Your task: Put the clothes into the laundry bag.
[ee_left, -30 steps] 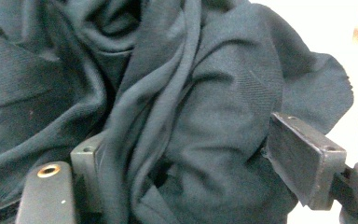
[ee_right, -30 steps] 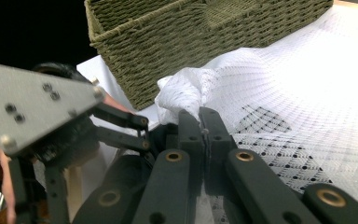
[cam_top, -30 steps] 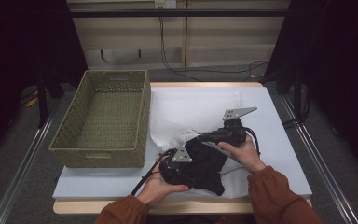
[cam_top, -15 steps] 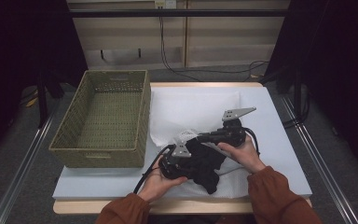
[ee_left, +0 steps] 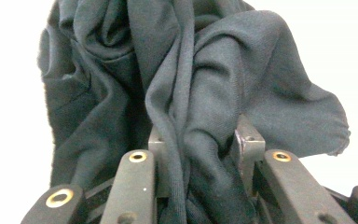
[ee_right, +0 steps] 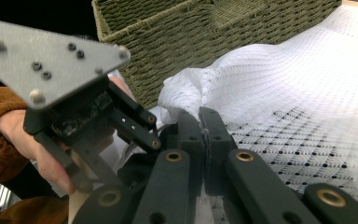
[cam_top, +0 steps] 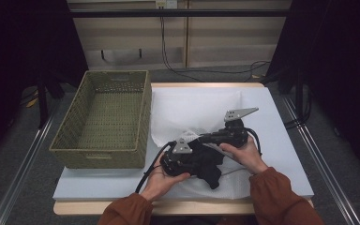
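A crumpled black garment (cam_top: 209,167) lies on a white mesh cloth (cam_top: 201,105) near the table's front edge. My left gripper (cam_top: 198,160) points right into the garment. Its jaws have just been closing, and a thick fold of the black garment (ee_left: 205,70) is now pinched between the pads of the left gripper (ee_left: 200,140). My right gripper (cam_top: 198,139) points left just behind the garment. Its jaws stand together on a bunched edge of the white mesh cloth (ee_right: 270,79), at the right gripper's (ee_right: 199,116) tips. The left gripper's grey plate (ee_right: 51,60) shows close by.
An empty green woven basket (cam_top: 103,117) stands at the table's left, its wall (ee_right: 191,28) just beyond the grippers. The mesh cloth covers the table's middle and right. Cables trail from both grippers toward the front edge.
The left gripper's jaws came in from wide apart onto a fold of the black garment, and it shifted slightly toward the garment. The right gripper has kept still.
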Demonstrator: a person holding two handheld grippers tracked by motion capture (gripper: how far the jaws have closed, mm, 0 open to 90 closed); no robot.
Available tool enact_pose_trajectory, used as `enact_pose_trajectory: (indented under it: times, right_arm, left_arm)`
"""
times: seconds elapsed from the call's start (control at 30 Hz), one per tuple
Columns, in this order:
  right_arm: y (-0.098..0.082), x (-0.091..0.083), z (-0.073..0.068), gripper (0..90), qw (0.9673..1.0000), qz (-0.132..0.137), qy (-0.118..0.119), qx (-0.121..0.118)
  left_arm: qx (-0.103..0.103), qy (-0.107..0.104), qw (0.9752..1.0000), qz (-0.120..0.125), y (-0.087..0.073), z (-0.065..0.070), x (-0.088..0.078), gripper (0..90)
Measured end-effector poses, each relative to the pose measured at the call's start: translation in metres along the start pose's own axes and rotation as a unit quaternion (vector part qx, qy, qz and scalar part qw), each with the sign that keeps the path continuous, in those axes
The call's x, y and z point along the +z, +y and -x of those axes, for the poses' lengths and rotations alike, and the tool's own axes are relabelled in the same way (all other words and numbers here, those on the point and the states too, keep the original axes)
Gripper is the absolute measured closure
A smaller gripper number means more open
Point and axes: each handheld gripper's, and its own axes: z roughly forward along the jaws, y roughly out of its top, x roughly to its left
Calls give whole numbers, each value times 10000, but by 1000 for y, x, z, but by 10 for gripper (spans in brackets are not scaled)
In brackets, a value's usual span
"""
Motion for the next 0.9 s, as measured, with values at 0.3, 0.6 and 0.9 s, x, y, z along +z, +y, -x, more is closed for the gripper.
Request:
enact_pose_trajectory:
  times: [0.3,0.6,0.9]
  right_arm:
    - [-1,-1,1,893,9999,65,-66,56]
    - [0,-2,2,893,9999,97,-69,64]
    - [-1,-2,1,894,9999,128,-85,53]
  left_arm:
    - [-51,106,9999,29,4,-5,6,670]
    - [-70,248,9996,77,9,-7,7,669]
    - [-159,406,9989,185,12,-17,9,669]
